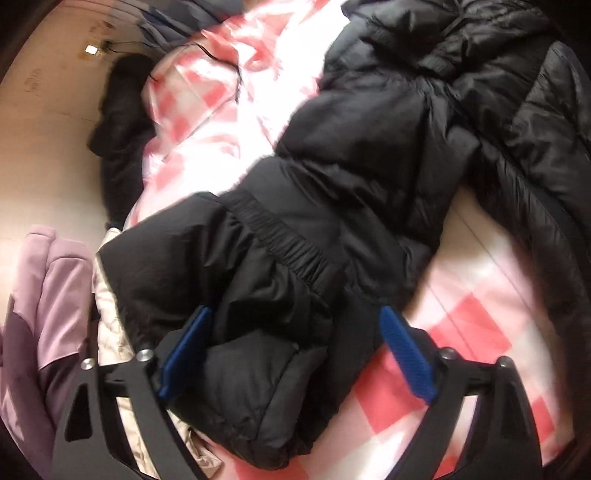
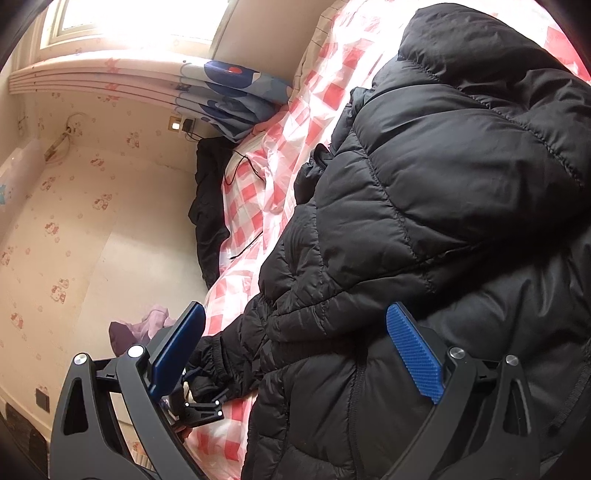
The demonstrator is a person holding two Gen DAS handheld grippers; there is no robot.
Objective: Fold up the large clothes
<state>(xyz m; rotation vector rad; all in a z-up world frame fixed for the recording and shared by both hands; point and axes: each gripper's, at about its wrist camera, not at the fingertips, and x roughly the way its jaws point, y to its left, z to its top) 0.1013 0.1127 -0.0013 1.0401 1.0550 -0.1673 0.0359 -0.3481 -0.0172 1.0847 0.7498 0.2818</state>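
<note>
black puffer jacket spread on a checked bed, both tools released

a black puffer jacket (image 1: 369, 166) is laid across a bed covered by a pink and white checked sheet (image 1: 461, 295). the left tool (image 1: 295, 325) is seen with its jaws spread wide; the jacket's sleeve (image 1: 258, 295), with its gathered elastic cuff band (image 1: 295, 243), lies between the blue pads (image 1: 402, 350), and the left-hand pad appears to touch the fabric while the other stands apart from it, so the sleeve is not gripped. no earlier picture is given for this tool.

the right tool (image 2: 295, 339) is also held wide open, and the quilted body of the jacket (image 2: 443, 184) is seen ahead of it and between its fingers; its pads (image 2: 413, 350) are not pressed on the fabric. below its left finger, the other tool is seen at the sleeve end (image 2: 218, 365).

to the left of the left tool, a lilac garment (image 1: 48, 295) and a pale cream quilted piece (image 1: 110, 314) are seen beside the bed. further ahead, a dark garment (image 2: 210, 206) is hung at the bed's edge, a thin black cable (image 2: 247, 173) is laid on the sheet, and a blue patterned cloth (image 2: 236, 88) is bunched under a bright window (image 2: 140, 18).
</note>
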